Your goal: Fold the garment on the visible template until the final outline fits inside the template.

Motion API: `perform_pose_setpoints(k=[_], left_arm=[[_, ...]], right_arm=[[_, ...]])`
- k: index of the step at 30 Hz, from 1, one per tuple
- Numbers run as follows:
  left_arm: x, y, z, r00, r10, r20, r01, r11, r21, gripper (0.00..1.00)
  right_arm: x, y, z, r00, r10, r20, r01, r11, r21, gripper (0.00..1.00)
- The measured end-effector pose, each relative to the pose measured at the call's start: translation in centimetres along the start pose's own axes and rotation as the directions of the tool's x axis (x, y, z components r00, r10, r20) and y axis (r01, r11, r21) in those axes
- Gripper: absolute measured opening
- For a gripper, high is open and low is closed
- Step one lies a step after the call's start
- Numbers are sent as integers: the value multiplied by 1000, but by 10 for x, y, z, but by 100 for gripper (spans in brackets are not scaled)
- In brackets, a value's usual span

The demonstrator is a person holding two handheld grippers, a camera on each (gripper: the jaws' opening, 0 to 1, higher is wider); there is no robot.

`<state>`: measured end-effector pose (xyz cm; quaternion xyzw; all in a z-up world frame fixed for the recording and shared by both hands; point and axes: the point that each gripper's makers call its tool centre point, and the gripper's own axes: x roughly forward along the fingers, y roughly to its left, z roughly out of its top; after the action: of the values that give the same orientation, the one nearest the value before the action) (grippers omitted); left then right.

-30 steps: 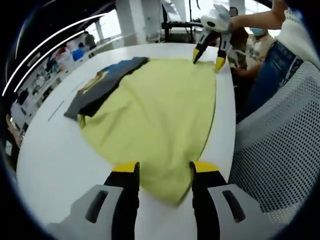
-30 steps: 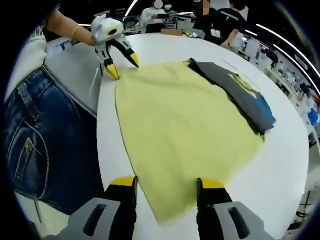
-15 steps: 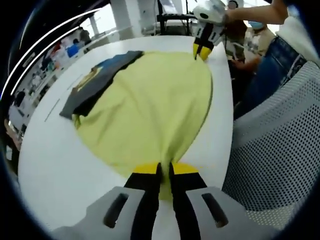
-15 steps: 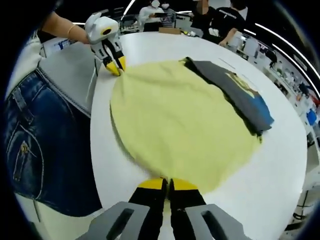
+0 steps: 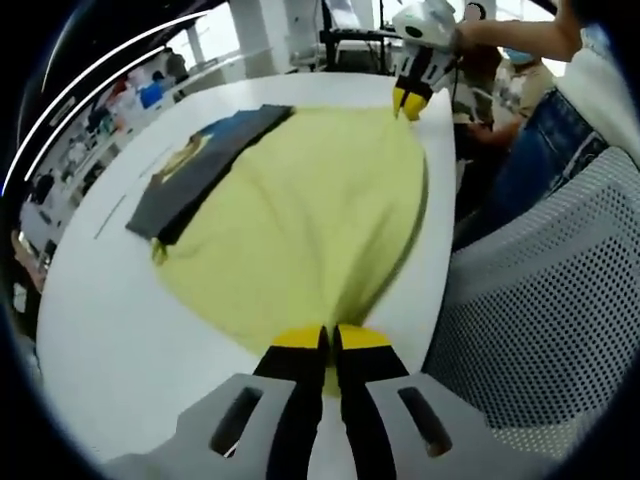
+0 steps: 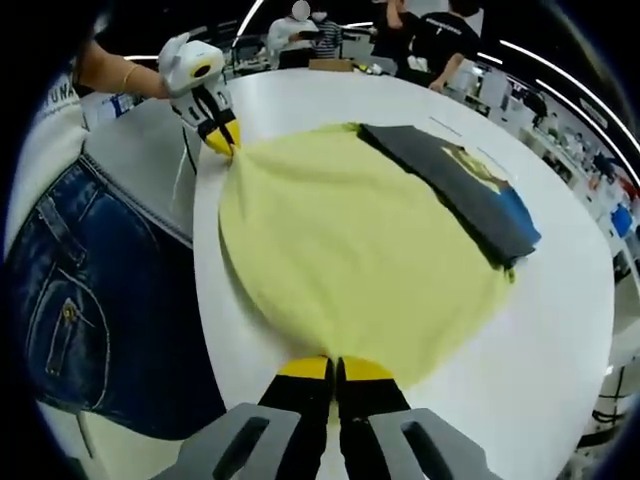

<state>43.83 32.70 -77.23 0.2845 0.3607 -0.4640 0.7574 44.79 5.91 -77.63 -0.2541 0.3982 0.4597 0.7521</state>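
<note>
Currently, our notes:

Garment: we see a yellow garment [image 5: 310, 215] spread over the white table [image 5: 110, 320], its near edge by the table rim next to a mesh chair [image 5: 540, 320]. It is pulled taut between the two grippers, with creases running toward each pinch point.

Left gripper [image 5: 329, 345]: we have its yellow-tipped jaws pressed together on one near corner of the yellow garment, cloth bunched between them. In the right gripper view it [image 6: 218, 137] appears at the far end of the cloth, jaws closed on that corner.

Right gripper [image 6: 335, 372]: jaws likewise closed tight on the opposite near corner of the cloth. In the left gripper view it [image 5: 409, 100] sits at the far end of the garment, tips together on the fabric.

Dark item: a dark grey piece with a blue and yellow print [image 6: 460, 190] lies flat along the garment's far side, partly under its edge. We think it may be the template or a second shirt; the fisheye view leaves that unclear.

Person: blue jeans [image 6: 70, 300] stand close against the table edge.

Containers: we make out none on the table.
</note>
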Motion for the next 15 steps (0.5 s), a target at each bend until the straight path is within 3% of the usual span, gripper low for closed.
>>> perform_pose_setpoints(k=[15], left_arm=[[-13, -16, 0, 999, -54, -8, 53, 998, -28, 1]], right_arm=[[-13, 18, -2, 999, 38, 23, -40, 997, 69, 0]])
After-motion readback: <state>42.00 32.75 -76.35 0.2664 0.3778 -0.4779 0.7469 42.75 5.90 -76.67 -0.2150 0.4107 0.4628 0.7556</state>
